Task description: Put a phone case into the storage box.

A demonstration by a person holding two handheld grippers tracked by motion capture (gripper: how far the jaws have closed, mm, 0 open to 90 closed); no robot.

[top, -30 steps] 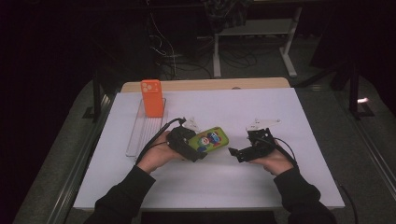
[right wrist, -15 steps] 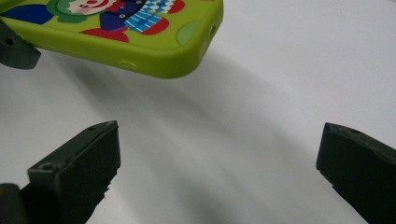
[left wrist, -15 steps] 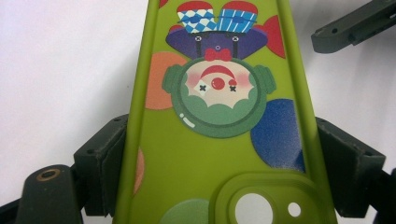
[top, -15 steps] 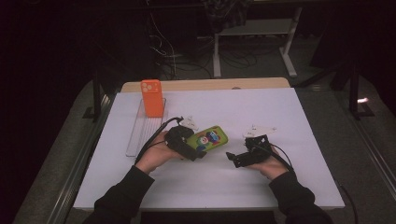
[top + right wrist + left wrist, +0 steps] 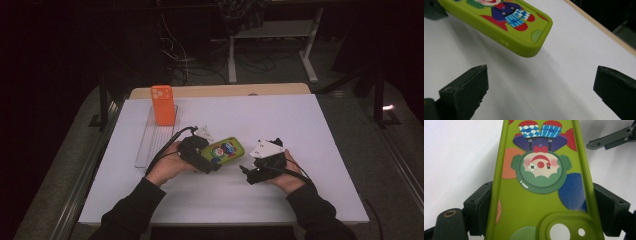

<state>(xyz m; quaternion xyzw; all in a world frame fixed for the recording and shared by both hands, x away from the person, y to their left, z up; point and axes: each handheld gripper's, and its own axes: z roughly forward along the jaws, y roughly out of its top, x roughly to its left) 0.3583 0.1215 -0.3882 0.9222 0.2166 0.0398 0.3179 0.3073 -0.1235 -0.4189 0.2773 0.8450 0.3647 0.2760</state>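
A green phone case [image 5: 225,150] [image 5: 539,202] [image 5: 499,20] printed with a clown is held just above the white table. My left gripper [image 5: 210,160] [image 5: 541,212] is shut on it, one jaw on each long edge near the camera cutout. My right gripper [image 5: 246,173] [image 5: 541,92] is open a short way to the right of the case's free end, nothing between its jaws. An orange phone case [image 5: 163,104] stands upright at the far end of a clear tray [image 5: 150,142] on the left.
The white table top [image 5: 300,125] has bare room at the right and back. Its wooden edge [image 5: 220,90] runs along the far side. Dark floor, cables and a metal stand [image 5: 270,35] lie beyond the table.
My right gripper has moved left, closer to the free end of the green case. The left gripper and the case have hardly shifted.
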